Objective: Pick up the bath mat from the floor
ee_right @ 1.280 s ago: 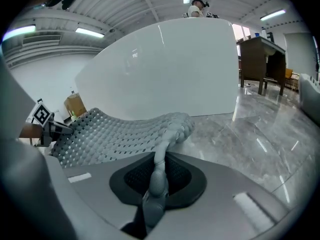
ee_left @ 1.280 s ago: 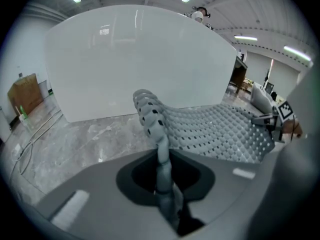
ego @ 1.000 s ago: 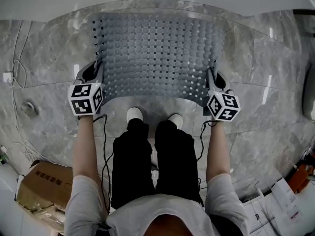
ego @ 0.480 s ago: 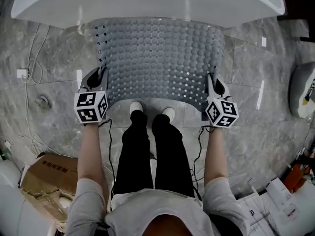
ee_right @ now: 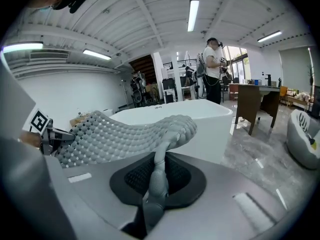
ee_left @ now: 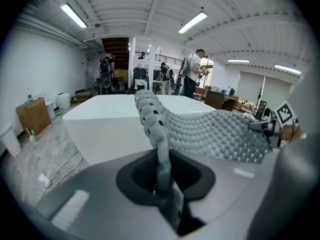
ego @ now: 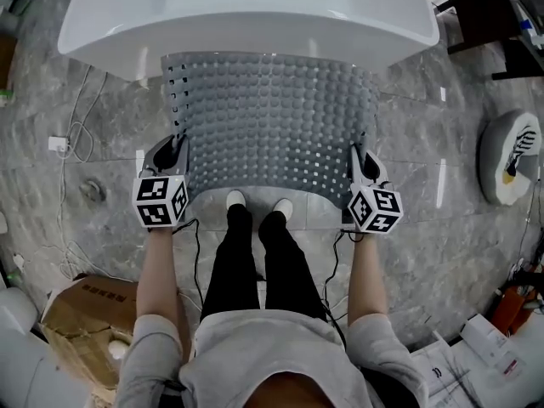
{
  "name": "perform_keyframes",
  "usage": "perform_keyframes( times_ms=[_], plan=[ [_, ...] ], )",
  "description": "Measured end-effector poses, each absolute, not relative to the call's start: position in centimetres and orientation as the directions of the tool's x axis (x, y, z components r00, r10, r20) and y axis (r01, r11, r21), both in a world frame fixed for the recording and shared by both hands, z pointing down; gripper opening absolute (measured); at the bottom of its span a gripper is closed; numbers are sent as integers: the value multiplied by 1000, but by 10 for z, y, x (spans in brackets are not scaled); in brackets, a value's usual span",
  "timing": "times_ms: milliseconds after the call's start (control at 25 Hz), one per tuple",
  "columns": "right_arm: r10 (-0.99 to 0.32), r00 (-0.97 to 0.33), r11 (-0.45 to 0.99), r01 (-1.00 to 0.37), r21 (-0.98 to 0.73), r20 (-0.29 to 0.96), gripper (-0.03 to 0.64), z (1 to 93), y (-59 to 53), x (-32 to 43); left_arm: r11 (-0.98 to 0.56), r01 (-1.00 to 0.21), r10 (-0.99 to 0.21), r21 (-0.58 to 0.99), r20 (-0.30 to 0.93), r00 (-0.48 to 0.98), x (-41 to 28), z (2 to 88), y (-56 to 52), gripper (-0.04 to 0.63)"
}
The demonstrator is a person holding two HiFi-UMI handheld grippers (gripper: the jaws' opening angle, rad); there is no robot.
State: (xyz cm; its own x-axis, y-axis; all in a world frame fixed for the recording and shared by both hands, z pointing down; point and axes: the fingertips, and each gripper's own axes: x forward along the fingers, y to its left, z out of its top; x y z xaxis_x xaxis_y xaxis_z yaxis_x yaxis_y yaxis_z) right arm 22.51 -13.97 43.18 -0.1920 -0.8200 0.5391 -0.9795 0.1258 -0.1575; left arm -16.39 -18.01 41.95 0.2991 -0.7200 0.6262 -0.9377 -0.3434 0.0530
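Observation:
A grey, bumpy bath mat (ego: 272,126) with rows of small holes hangs stretched between my two grippers, lifted off the floor in front of the white bathtub (ego: 246,11). My left gripper (ego: 174,147) is shut on the mat's near left edge, and the left gripper view shows that edge (ee_left: 159,149) pinched between the jaws. My right gripper (ego: 364,161) is shut on the near right edge, where the mat (ee_right: 160,161) runs up out of the jaws. The mat's far end curls upward toward the tub.
The floor is grey marble tile (ego: 442,228). A cable (ego: 72,117) with a plug lies left of the mat. A cardboard box (ego: 72,321) sits at lower left, a round white object (ego: 510,155) at the right, papers (ego: 476,355) at lower right. A person (ee_left: 192,71) stands beyond the tub.
The mat has come up higher between both grippers, and the view has drawn back, so the whole bathtub now shows behind it. Both grips are unchanged.

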Motion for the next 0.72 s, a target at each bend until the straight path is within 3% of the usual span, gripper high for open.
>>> perform_keyframes(
  times_ms=[720],
  plan=[
    [-888,-175,129,-983,-134,426,34,235,-115,234,-393,-919,-789,30,503,353,-141,228,-166,60]
  ],
)
